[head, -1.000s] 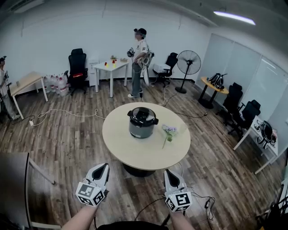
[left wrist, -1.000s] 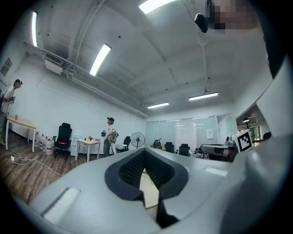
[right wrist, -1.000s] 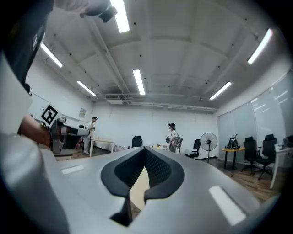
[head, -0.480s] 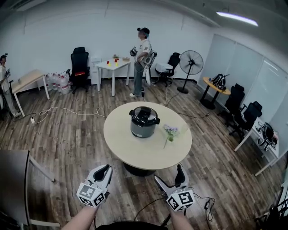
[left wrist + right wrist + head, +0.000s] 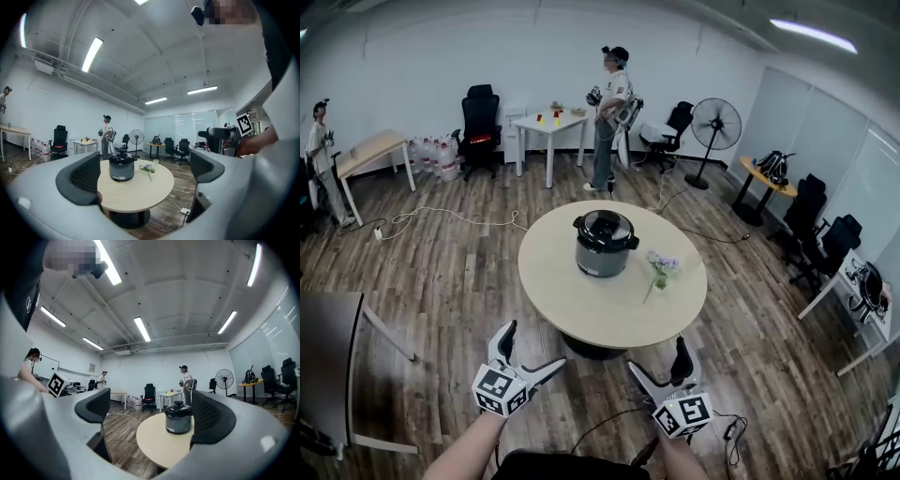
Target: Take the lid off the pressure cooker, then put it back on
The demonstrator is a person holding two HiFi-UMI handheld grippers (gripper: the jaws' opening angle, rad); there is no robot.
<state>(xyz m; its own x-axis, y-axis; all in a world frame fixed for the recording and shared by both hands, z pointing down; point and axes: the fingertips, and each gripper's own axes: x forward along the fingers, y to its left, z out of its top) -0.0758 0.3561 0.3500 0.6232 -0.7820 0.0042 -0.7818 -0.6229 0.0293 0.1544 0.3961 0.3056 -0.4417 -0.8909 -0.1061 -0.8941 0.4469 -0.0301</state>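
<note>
Table foot point(image 5: 592, 350) half-hidden | left hand-held gripper point(image 5: 534, 345) opening | right hand-held gripper point(image 5: 655, 353) spread | both empty

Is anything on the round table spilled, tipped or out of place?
Nothing stands out. The cooker stands upright, lid on, on the table; a flower sprig sits beside it, no spill visible.

Ahead of the right gripper point(image 5: 657, 356) stands a round table point(image 5: 572, 305) with a sprig of flowers point(image 5: 659, 266) on it, and far beyond, a person point(image 5: 614, 122) stands beside a white table point(image 5: 548, 125), with a black office chair point(image 5: 480, 117) off to that gripper's left and a pedestal fan point(image 5: 715, 122) off to its right.
</note>
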